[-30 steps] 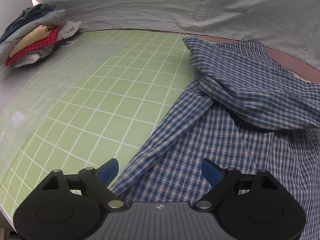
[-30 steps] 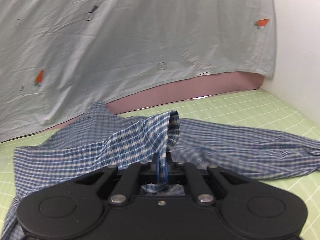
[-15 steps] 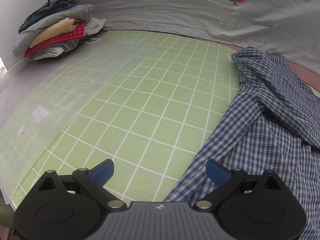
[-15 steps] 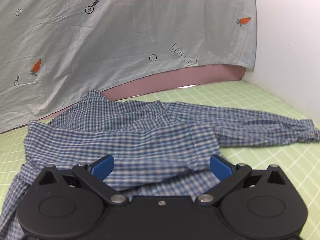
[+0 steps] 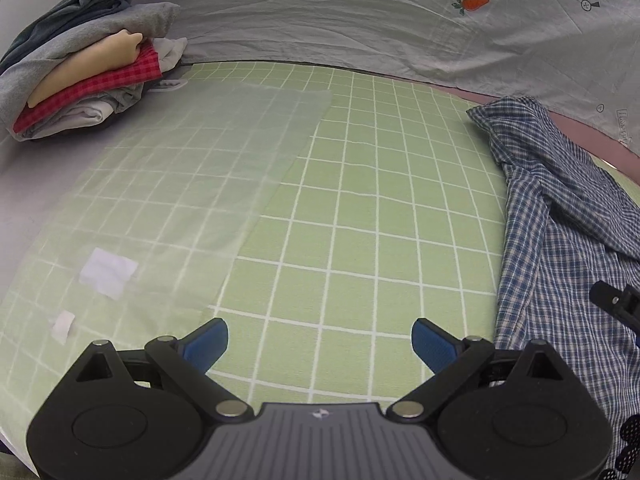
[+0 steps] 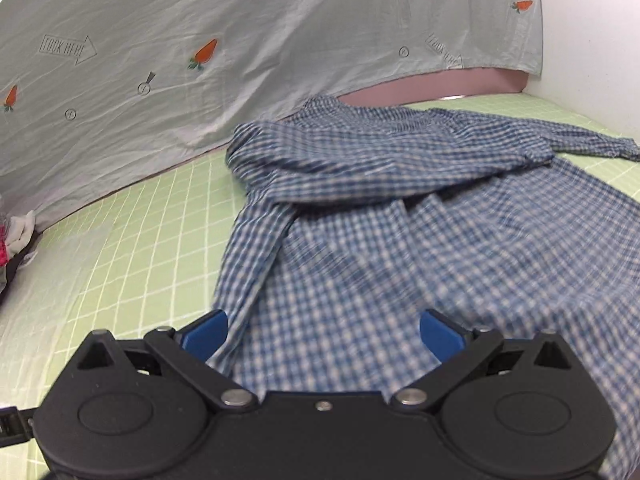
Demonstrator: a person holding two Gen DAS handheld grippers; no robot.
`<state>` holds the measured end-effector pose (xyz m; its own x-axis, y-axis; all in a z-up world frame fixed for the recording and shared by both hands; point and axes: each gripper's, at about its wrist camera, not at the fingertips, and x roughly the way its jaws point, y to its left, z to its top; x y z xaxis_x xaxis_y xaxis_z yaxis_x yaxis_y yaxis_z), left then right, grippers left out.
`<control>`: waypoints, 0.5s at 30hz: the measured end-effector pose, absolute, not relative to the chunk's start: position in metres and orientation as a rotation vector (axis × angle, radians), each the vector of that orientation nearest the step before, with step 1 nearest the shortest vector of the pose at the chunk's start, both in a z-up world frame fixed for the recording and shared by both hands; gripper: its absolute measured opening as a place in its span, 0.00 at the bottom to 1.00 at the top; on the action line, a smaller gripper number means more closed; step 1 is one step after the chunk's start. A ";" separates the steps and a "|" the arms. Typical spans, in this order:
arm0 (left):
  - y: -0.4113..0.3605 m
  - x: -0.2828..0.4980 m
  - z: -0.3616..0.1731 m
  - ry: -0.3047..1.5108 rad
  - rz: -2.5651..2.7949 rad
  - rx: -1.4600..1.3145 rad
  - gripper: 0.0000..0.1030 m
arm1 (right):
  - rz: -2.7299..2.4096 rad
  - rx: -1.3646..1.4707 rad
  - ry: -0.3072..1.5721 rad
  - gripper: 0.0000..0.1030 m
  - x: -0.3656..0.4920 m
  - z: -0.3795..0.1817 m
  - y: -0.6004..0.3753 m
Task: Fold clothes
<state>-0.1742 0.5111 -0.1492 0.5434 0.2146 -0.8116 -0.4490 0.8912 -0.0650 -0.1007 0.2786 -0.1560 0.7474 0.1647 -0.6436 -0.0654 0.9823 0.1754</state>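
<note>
**Both claws wide open, shirt just lying there**

So the blue checked shirt (image 6: 400,240) is sprawled rumpled on the green grid mat (image 5: 340,240), one sleeve flopped across the body. The right claw (image 6: 323,330) is hovering right over its near edge, spread wide with nothing in it. The left claw (image 5: 320,340) is also spread and empty, over bare mat just left of the shirt. A stack of folded clothes (image 5: 80,64) sits in the far left corner of the desk.

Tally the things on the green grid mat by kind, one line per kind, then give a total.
Blue checked shirt: 1
Pile of clothes: 1
White paper scraps: 2
Translucent sheet: 1
Total: 5
</note>
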 end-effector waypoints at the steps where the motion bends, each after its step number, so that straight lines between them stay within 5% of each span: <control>1: 0.516 -0.178 -0.150 0.919 0.392 -0.284 0.95 | 0.126 0.131 0.724 1.00 -0.109 -0.158 0.289; 8: 0.531 -0.194 -0.161 0.955 0.338 -0.266 0.95 | 0.070 0.041 0.767 0.97 -0.143 -0.172 0.337; 13: 0.536 -0.200 -0.166 0.965 0.317 -0.263 0.95 | 0.088 0.010 0.791 0.83 -0.152 -0.180 0.348; 15: 0.538 -0.201 -0.167 0.966 0.320 -0.267 0.95 | 0.102 0.014 0.806 0.66 -0.155 -0.182 0.348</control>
<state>-0.2005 0.5380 -0.1672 0.5279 0.1468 -0.8365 -0.3815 0.9210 -0.0791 -0.1554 0.3478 -0.1822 0.6876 0.0966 -0.7196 -0.0861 0.9950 0.0513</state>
